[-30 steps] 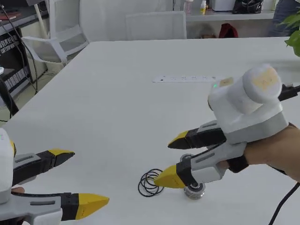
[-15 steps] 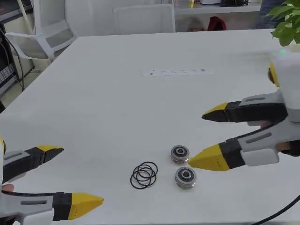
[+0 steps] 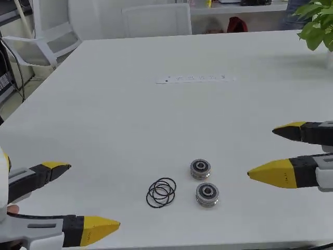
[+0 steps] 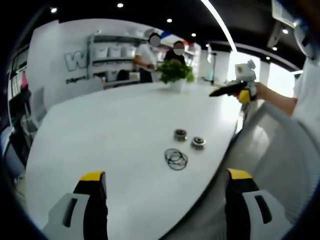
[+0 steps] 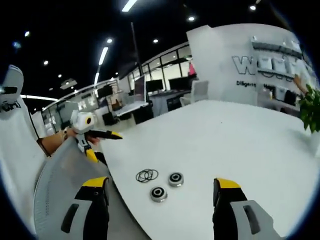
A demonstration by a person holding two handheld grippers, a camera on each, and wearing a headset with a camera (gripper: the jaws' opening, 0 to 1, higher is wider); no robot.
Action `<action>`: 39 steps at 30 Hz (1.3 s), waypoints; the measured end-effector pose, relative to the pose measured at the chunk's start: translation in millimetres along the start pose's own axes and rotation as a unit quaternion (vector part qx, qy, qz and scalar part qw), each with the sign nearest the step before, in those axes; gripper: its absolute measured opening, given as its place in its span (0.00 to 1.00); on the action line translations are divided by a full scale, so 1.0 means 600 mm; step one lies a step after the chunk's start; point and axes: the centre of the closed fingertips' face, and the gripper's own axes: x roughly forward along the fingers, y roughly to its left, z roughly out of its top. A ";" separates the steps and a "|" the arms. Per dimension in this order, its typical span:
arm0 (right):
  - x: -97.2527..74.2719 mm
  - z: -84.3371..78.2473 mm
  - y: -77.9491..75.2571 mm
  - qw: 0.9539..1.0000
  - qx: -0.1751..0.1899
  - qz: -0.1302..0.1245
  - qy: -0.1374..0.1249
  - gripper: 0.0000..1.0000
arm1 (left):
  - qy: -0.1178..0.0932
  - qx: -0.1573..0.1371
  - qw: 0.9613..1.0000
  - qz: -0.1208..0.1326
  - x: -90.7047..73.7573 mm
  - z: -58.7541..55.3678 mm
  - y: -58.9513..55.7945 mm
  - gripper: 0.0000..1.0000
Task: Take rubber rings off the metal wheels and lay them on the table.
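Observation:
Two small metal wheels lie near the front edge of the white table [image 3: 130,114]: one wheel [image 3: 200,168] farther back, the other wheel [image 3: 207,193] nearer me. Just left of them rests a loose pile of thin black rubber rings [image 3: 161,192]. My left gripper [image 3: 78,200] hovers open at the lower left, empty. My right gripper [image 3: 268,153] stands open at the right edge, empty, well right of the wheels. The left gripper view has the rings [image 4: 176,158] and wheels [image 4: 198,142] ahead; the right gripper view has the rings [image 5: 147,175] and wheels [image 5: 158,193] between its jaws.
A white power strip [image 3: 195,78] lies flat in the middle of the table. A green plant [image 3: 317,23] stands at the far right corner. White chairs [image 3: 52,39] stand beyond the far left edge. People stand by distant shelves.
My right gripper has pulled back to the right, away from the wheels and rings, uncovering both wheels. The left gripper has hardly moved. The head camera has tilted slightly.

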 end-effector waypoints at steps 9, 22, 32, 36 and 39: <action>-0.016 -0.042 -0.017 0.998 0.059 -0.026 0.003 0.99 | 0.004 0.000 1.000 -0.001 0.000 -0.001 -0.003 1.00; -0.019 -0.100 0.009 0.996 0.046 -0.034 0.069 0.99 | 0.014 0.003 1.000 0.008 -0.003 -0.007 0.001 1.00; -0.023 -0.134 0.028 0.993 0.026 -0.029 0.116 0.95 | 0.006 -0.010 1.000 0.018 -0.008 -0.007 0.007 1.00; -0.025 -0.137 0.027 0.992 0.038 -0.033 0.117 0.94 | 0.000 -0.018 0.999 0.027 -0.012 -0.007 0.012 1.00; -0.028 -0.137 0.023 0.992 0.059 -0.041 0.106 0.94 | 0.001 -0.030 0.999 0.030 -0.013 -0.010 0.015 0.99</action>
